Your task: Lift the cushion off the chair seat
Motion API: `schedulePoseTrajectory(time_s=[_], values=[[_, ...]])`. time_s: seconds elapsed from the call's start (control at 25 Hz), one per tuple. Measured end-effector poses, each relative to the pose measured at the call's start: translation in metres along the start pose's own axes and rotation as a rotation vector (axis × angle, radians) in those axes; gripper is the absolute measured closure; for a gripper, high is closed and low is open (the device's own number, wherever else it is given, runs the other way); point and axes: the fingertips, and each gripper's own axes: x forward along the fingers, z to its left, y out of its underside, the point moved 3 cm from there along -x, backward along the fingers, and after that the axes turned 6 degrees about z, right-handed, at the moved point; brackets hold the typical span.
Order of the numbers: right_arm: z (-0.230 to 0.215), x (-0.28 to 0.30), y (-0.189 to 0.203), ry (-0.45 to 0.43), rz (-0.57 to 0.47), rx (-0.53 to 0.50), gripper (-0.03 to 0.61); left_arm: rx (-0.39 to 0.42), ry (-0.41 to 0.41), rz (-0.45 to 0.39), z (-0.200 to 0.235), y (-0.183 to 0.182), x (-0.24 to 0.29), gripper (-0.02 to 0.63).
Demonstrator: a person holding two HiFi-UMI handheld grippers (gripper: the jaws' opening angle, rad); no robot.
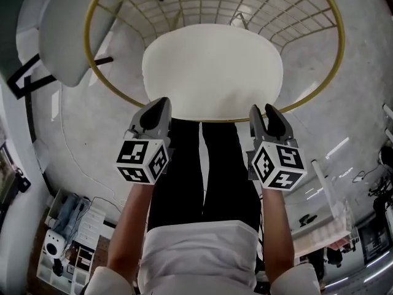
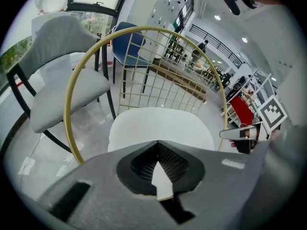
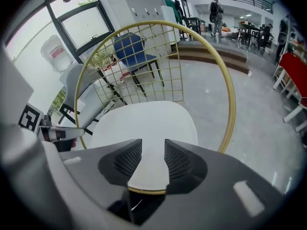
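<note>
The left gripper (image 1: 157, 106) is closed and empty, the right gripper (image 1: 265, 110) narrowly open on nothing, both near the front edge of the chair (image 3: 233, 107). The cushion (image 1: 212, 66) lies flat on its seat. Opening both wider and pinching the cushion's near rim evenly should lift it level.

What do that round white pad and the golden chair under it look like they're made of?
The round white cushion looks like soft matte fabric over padding: no shine and rounded edges, though no weave can be made out. The golden hoop chair frame looks like painted or brass-finished metal: thin rods joined in a grid, slightly glossy.
</note>
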Motion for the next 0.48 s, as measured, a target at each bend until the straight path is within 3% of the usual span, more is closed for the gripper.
schedulePoseTrajectory(time_s=[0.32, 0.48], values=[[-0.022, 0.031, -0.004, 0.058, 0.021, -0.003, 0.371, 0.029, -0.068, 0.04, 0.038, 0.01, 0.021, 0.537], [-0.029, 0.039, 0.0, 0.094, 0.028, -0.013, 0.351, 0.038, -0.119, 0.013, 0.054, 0.006, 0.023, 0.531]])
